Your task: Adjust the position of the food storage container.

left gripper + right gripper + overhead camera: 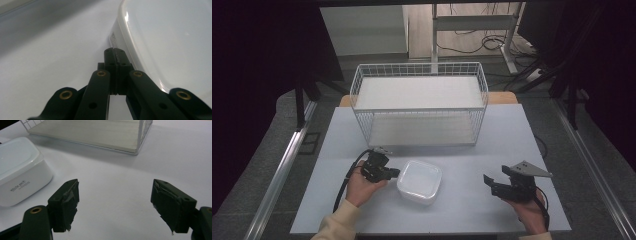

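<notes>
We see the left gripper (393,173) fingers together, empty, tips at the white lidded plastic box (419,181) at its 9 o'clock side; contact unclear. Right gripper (488,183) fingers apart, at the box's 3 o'clock.

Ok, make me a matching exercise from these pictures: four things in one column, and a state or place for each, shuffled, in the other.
Things:
1. left gripper
2. right gripper
3. box
4. basket

States or places:
A. wire, at the far side of the table
B. jaws shut, tip at the box's side
C. white, lidded, between the two grippers
D. jaws wide open, nothing between them

Pairs: 1-B, 2-D, 3-C, 4-A
</notes>
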`<state>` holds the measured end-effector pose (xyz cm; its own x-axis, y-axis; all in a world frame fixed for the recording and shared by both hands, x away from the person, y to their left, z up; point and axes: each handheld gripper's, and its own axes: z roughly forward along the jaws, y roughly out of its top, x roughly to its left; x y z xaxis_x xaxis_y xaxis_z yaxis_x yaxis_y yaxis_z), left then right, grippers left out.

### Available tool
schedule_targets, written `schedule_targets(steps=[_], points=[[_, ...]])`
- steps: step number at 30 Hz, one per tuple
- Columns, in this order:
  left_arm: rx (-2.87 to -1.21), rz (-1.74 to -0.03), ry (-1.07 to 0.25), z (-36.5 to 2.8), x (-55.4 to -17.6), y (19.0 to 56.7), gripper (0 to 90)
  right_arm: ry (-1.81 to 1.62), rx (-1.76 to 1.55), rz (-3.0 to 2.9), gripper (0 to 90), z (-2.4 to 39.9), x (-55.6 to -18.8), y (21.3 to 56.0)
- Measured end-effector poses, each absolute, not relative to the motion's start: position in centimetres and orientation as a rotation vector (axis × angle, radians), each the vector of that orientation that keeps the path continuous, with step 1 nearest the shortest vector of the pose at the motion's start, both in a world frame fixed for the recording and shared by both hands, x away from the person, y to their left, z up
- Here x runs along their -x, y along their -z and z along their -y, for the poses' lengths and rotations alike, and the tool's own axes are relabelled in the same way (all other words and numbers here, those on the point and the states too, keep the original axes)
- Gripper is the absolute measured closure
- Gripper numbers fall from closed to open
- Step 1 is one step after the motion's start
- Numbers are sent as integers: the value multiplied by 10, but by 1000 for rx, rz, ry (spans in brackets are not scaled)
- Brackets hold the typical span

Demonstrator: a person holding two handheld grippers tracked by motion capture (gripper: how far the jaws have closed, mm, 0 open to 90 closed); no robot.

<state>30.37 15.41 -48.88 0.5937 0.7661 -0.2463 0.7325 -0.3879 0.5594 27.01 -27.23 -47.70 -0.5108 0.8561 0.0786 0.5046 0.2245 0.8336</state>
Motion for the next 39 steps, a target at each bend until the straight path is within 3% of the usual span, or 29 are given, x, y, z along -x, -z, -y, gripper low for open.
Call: schedule_targets(steps=[16,24,39], points=[[-2202,-1123,0,-165,-241,496,896,-1208,-1251,-2110,230,271,-269,476],[-2202,-1131,-27,-148,-249,499,896,-1197,-1249,-2109,230,271,-269,477],[-2162,-1199,-63,-150,-277,500,896,-1195,-1248,-2109,230,271,-270,477]])
